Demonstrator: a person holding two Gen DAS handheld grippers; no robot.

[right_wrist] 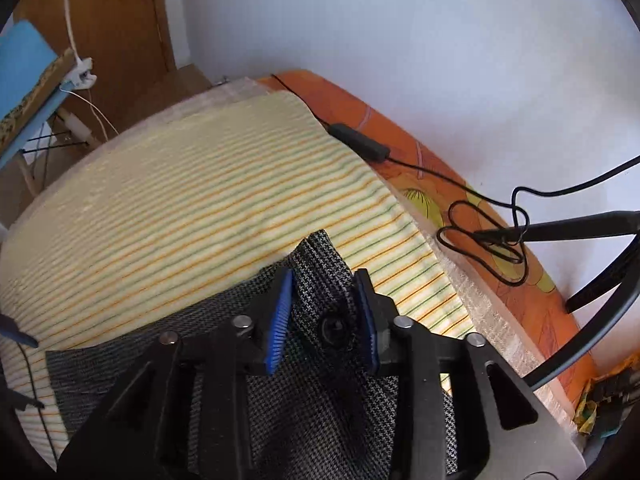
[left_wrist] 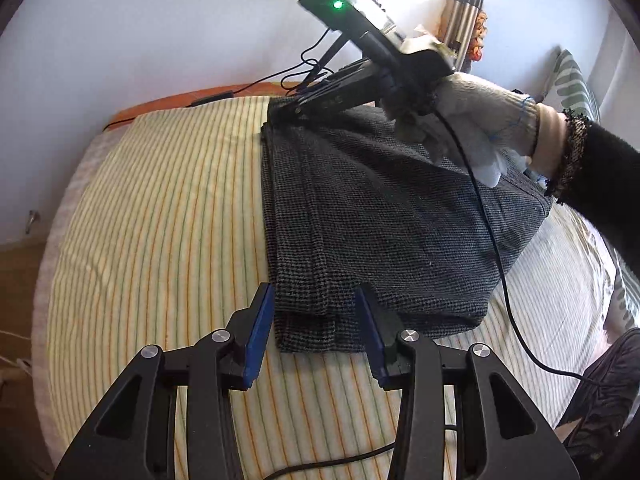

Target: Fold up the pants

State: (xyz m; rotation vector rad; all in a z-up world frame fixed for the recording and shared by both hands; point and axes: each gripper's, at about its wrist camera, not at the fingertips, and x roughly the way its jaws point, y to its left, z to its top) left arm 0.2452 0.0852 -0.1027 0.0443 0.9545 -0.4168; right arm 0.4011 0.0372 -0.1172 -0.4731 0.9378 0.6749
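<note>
Your folded pants (left_wrist: 372, 216) lie on the striped bed (left_wrist: 160, 208). Your left gripper (left_wrist: 316, 336) gapes open astride their near corner, gripping nothing. Your right gripper (right_wrist: 324, 316) straddles the far corner, part-open. Soft, limp cloth: pinch all layers

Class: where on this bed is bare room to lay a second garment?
Free: the striped sheet left of the folded pants, out to the mattress edge. Crowded: the pants' far corner, where the right gripper works, and the wall side with black cables.
</note>
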